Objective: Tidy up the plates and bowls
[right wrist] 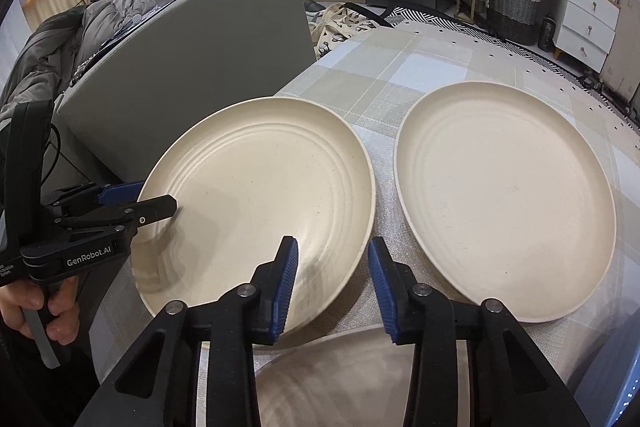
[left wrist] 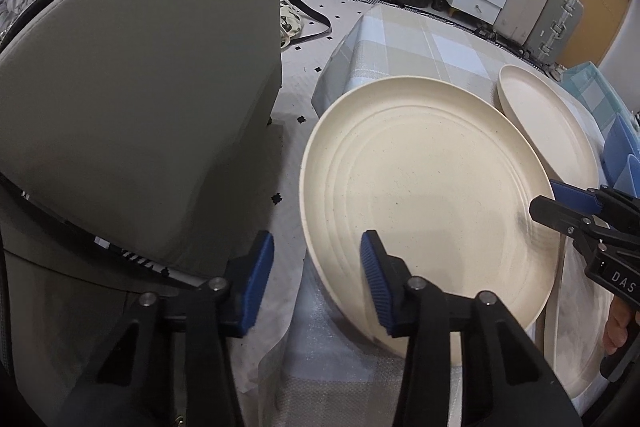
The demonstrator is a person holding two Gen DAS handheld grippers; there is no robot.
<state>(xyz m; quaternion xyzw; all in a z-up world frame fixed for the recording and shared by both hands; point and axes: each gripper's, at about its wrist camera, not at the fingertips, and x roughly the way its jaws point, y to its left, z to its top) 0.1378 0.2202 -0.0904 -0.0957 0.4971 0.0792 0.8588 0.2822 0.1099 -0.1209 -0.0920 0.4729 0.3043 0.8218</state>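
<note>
A cream plate (left wrist: pixel 420 187) (right wrist: pixel 256 195) with ringed grooves lies at the table's left end. Both grippers straddle its rim. My left gripper (left wrist: pixel 318 267) (right wrist: pixel 154 197) has one finger over the plate's inside and one outside its left edge, and the pads stand clear of the rim. My right gripper (right wrist: pixel 334 267) (left wrist: pixel 544 195) sits the same way on the opposite edge, with a gap at each pad. A second cream plate (right wrist: pixel 504 199) (left wrist: pixel 548 131) lies beside it on the right. A third plate (right wrist: pixel 360 379) (left wrist: pixel 576 327) lies partly under the first one's near edge.
The table (right wrist: pixel 400 67) has a checked cloth. A grey chair back (left wrist: pixel 140 87) stands close on the left. Blue bowls (left wrist: pixel 620 151) sit at the right edge. The table edge and floor lie just left of the held-around plate.
</note>
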